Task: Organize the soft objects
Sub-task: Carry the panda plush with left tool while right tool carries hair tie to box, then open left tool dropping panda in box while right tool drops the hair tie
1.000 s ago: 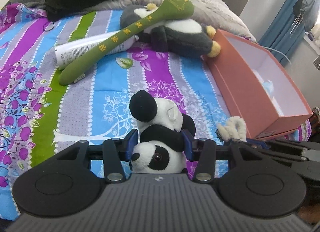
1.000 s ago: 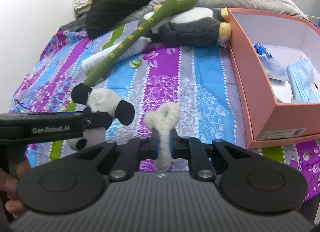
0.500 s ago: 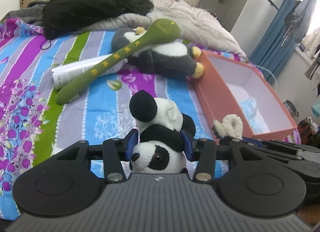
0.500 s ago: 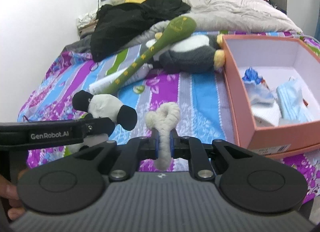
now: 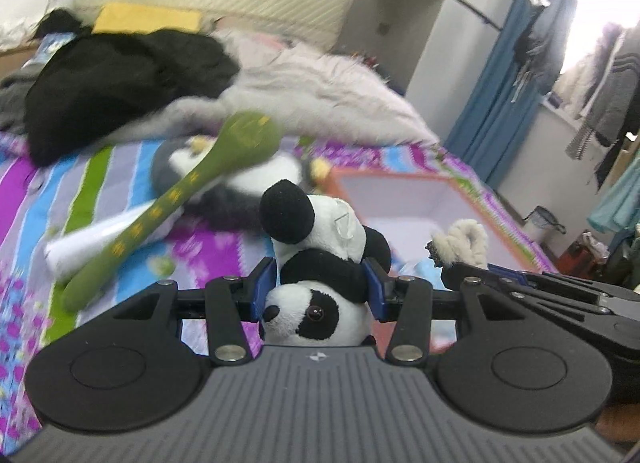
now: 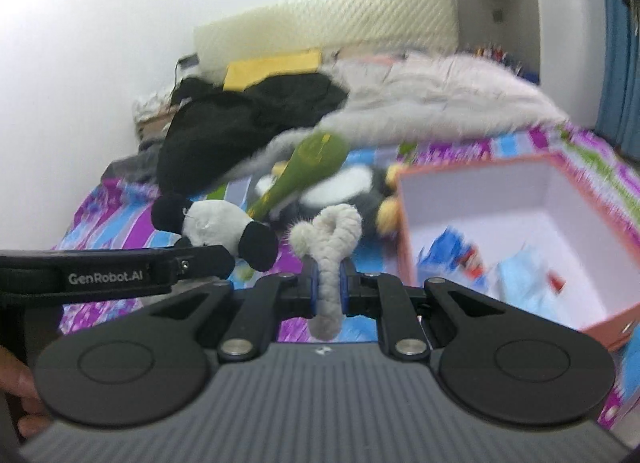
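Observation:
My left gripper (image 5: 318,283) is shut on a small panda plush (image 5: 320,263), held head-down above the striped bed. My right gripper (image 6: 328,287) is shut on a white knotted rope toy (image 6: 330,235), also held in the air. Each held toy shows in the other view: the rope toy (image 5: 464,239) at the right, the panda plush (image 6: 212,223) at the left. An open orange box (image 6: 408,231) with face masks inside lies on the bed to the right, also seen in the left wrist view (image 5: 400,179). A green plush stick (image 5: 180,199) leans over a penguin plush (image 5: 240,191) further back.
A white tube (image 5: 100,235) lies under the green stick. A black garment (image 5: 120,79) and a grey quilt (image 5: 320,91) are piled at the head of the bed. Blue curtains (image 5: 504,103) and hanging clothes stand to the right.
Both grippers have risen and tilted up with their toys still held, so the bed sits lower and further off and more of the room shows. The box now lies closer ahead.

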Available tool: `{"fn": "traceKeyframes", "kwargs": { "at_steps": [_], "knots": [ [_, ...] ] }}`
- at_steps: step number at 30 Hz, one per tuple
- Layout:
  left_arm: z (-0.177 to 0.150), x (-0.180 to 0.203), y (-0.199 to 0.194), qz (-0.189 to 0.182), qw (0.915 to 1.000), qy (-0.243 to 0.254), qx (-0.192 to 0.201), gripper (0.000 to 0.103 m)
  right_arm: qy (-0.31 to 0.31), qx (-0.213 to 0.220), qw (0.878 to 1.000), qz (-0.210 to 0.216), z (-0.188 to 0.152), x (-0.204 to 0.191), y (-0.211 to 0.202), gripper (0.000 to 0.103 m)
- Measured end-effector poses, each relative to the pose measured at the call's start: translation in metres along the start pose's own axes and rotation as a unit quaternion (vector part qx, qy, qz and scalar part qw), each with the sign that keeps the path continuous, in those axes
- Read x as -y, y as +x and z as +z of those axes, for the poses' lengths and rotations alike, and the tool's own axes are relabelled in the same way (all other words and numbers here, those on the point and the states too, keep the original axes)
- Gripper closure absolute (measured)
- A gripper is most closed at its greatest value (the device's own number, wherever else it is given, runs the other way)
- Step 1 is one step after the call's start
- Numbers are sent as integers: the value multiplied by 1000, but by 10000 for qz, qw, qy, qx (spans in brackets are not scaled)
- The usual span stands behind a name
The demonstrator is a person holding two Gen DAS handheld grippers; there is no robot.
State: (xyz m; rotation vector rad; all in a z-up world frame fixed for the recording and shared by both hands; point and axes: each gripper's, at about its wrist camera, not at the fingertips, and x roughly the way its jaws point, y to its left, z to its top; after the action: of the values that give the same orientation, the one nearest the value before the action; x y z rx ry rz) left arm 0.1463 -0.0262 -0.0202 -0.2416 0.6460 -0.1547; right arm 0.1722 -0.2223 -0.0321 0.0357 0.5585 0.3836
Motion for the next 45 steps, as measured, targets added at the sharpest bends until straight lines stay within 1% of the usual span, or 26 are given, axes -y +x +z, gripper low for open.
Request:
{"fn": "traceKeyframes", "kwargs": {
  "at_steps": [5, 8, 10, 12, 16, 18, 21, 25, 31, 34, 39, 42, 45],
  "knots": [
    [36, 33, 14, -307, 9992, 204, 170, 50, -36, 401, 9988, -285, 26, 22, -9, 88],
    [54, 53, 27, -451, 9982, 337, 190, 50, 49, 547, 9971, -521, 37, 42, -8, 88],
    [63, 68, 36, -566, 9975, 373, 173, 50, 165, 523, 9962, -670, 42, 58, -3, 88],
    [69, 83, 50, -678, 9968, 422, 95, 50, 261, 478, 9959, -725, 44, 73, 1, 88],
    [75, 107, 87, -830, 9954, 441, -184, 50, 421, 261, 9941, -969, 44, 103, 11, 88],
    [75, 115, 105, -920, 9942, 425, -366, 50, 638, 158, 9925, -1030, 42, 119, 15, 88],
    [72, 125, 132, -929, 9926, 497, -611, 50, 832, -19, 9897, -1165, 35, 138, 24, 88],
    [65, 131, 173, -977, 9893, 532, -939, 50, 1043, -377, 9862, -1226, 22, 162, 45, 88],
    [49, 137, 232, -947, 9842, 599, -1370, 50, 1179, -818, 9815, -1269, -1, 182, 79, 88],
    [42, 137, 255, -926, 9816, 658, -1536, 50, 1251, -970, 9787, -1307, -13, 187, 94, 88],
    [31, 131, 277, -825, 9789, 667, -1747, 50, 1353, -1119, 9750, -1362, -28, 191, 107, 87],
    [29, 127, 282, -804, 9774, 694, -1825, 49, 1298, -1187, 9748, -1370, -28, 191, 110, 83],
    [33, 121, 277, -674, 9801, 633, -1758, 47, 1281, -1190, 9753, -1350, -24, 189, 109, 71]
  ]
}}
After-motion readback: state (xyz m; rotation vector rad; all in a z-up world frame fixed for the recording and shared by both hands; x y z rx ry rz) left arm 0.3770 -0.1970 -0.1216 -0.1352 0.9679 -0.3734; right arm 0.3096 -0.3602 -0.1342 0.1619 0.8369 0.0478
